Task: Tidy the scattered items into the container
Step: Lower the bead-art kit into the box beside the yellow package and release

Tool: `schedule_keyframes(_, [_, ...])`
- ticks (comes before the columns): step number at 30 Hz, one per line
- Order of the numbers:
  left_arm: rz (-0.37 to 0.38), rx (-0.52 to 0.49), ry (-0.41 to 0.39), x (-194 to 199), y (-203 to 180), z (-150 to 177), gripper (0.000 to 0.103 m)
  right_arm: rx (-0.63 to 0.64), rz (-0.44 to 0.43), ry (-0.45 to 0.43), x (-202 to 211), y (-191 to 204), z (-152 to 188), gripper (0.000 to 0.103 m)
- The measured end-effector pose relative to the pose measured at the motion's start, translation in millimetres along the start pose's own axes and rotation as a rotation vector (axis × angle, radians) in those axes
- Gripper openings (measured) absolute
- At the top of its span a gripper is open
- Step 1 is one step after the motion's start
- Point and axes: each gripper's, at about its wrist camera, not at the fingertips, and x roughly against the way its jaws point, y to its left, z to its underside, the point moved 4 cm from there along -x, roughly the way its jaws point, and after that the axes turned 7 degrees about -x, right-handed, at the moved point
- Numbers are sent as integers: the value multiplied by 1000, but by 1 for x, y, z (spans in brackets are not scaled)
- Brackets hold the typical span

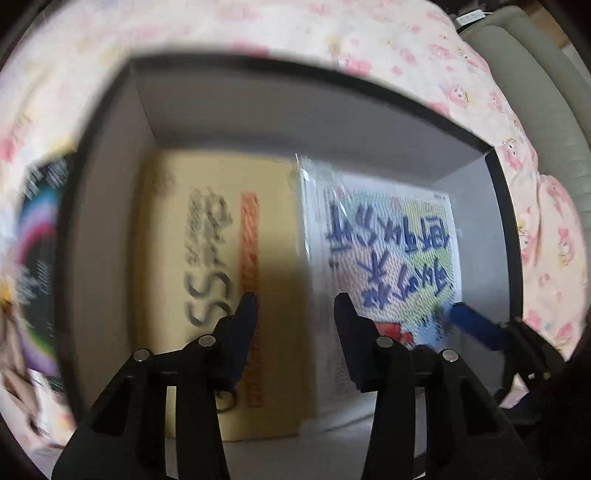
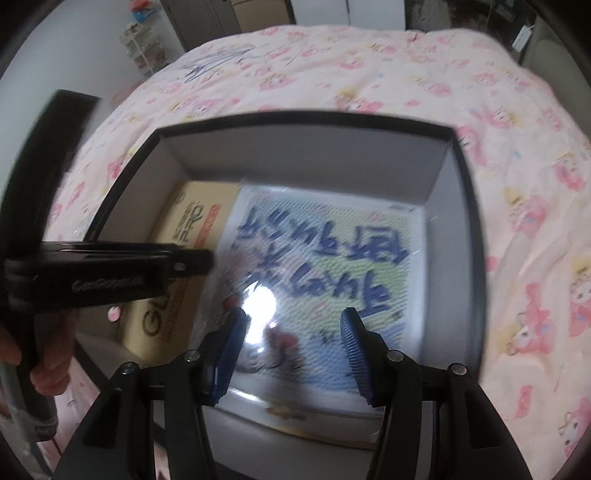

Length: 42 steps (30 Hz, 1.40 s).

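Left wrist view: the left gripper [image 1: 295,306] hangs with jaws apart and empty over the dark-rimmed box [image 1: 506,221]. Ahead lie a yellow carton [image 1: 207,258] and, to its right, a plastic-wrapped packet [image 1: 391,258] (blue lettering, blurred).

Right wrist view: the right gripper [image 2: 293,325] gapes empty above that packet [image 2: 325,258], perhaps touching the carton [image 2: 184,236]; the left gripper [image 2: 110,275] reaches in from the left.

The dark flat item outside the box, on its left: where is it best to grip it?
Probably take the dark item by a free edge, coming from the side away from the box. It seems to lie flat on the quilt, close against the box wall. Blur hides its thickness.
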Motion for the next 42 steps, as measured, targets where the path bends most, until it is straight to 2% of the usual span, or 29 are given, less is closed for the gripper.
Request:
schedule_keyframes(2, [43, -28, 19, -4, -6, 0, 43, -13, -30, 23, -4, 0, 0, 50])
schedule_keyframes(4, [117, -43, 32, -5, -12, 1, 46, -8, -2, 13, -3, -3, -1, 50])
schedule_keyframes(6, [137, -61, 12, 1, -10, -2, 45, -6, 36, -10, 5, -7, -3, 50])
schedule_keyframes(8, [161, -44, 0, 5, 1, -6, 45, -21, 34, -32, 12, -11, -11, 49])
schedule_keyframes(12, [141, 28, -49, 12, 32, -28, 43, 2, 73, -44, 9, -7, -49, 47])
schedule_keyframes(15, [128, 50, -92, 17, 47, -52, 42, 0, 91, -12, -11, -10, -77, 44])
schedule_keyframes(17, [77, 51, -139, 15, 55, -68, 37, -27, 89, 23, -26, -17, -89, 42])
schedule_keyframes(18, [69, 55, -153, 12, 64, -78, 30, -43, 93, 35, -33, -21, -94, 41])
schedule_keyframes(19, [80, 61, -164, 10, 75, -93, 28, -60, 100, 41, -40, -25, -99, 41])
schedule_keyframes(22, [99, 77, -149, -9, 54, -105, 28, -85, 88, 44, -54, -31, -111, 41])
schedule_keyframes(26, [88, 53, -115, -13, 30, -89, 27, -103, 95, 92, -74, -37, -112, 41])
schedule_keyframes(30, [91, 18, -83, -22, 3, -72, 24, -123, -3, 144, -71, -38, -97, 41])
schedule_keyframes(33, [85, -19, -105, -19, -5, -61, 25, -87, 36, 109, -59, -32, -79, 41])
schedule_keyframes(35, [100, 20, -113, -13, 0, -58, 28, -53, 110, 67, -45, -26, -74, 41])
schedule_keyframes(36, [129, 57, -115, -11, 3, -55, 28, -44, 115, 52, -37, -23, -71, 41])
schedule_keyframes(39, [240, 157, -89, -5, 5, -36, 34, -47, 48, -15, -4, -12, -52, 41])
schedule_keyframes(40, [243, 165, -69, -9, 1, -30, 35, -48, 32, -18, 3, -9, -42, 41])
schedule_keyframes(42, [200, 142, -44, -9, 0, -16, 35, -40, 2, 2, 4, 2, -24, 41])
